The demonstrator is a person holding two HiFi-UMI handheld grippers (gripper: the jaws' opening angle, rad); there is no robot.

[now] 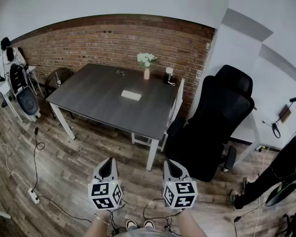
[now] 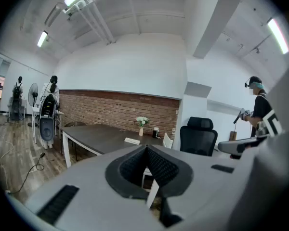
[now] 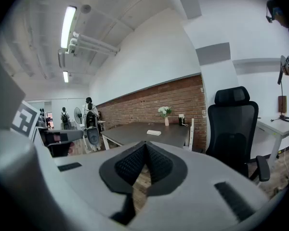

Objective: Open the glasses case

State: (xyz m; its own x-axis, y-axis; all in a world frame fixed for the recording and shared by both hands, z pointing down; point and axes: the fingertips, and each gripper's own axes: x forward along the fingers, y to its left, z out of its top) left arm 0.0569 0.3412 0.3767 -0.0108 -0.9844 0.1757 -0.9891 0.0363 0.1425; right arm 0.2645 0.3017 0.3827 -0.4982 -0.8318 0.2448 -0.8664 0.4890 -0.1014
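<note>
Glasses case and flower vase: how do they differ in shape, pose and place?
The glasses case is white, flat and lies near the middle of the table; the vase is pinkish, narrow and upright. The vase holds white flowers near the far edge by the brick wall; the glasses case carries nothing. Both rest on the dark table.

1. Dark table [image 1: 93,90] on white legs stands before the brick wall [image 1: 89,41].
2. Vase of white flowers [image 1: 146,65] is upright at the table's far edge; small white object [image 1: 169,71] near it, to the right.
3. White chair [image 1: 176,102] is tucked at the table's right end.
4. Black office chair [image 1: 217,122] stands just beside the white chair.
5. Power strip [image 1: 33,195] with cables lies on the wood floor [image 1: 64,152].
6. Person [image 1: 281,164] in dark clothing at the right edge.
</note>
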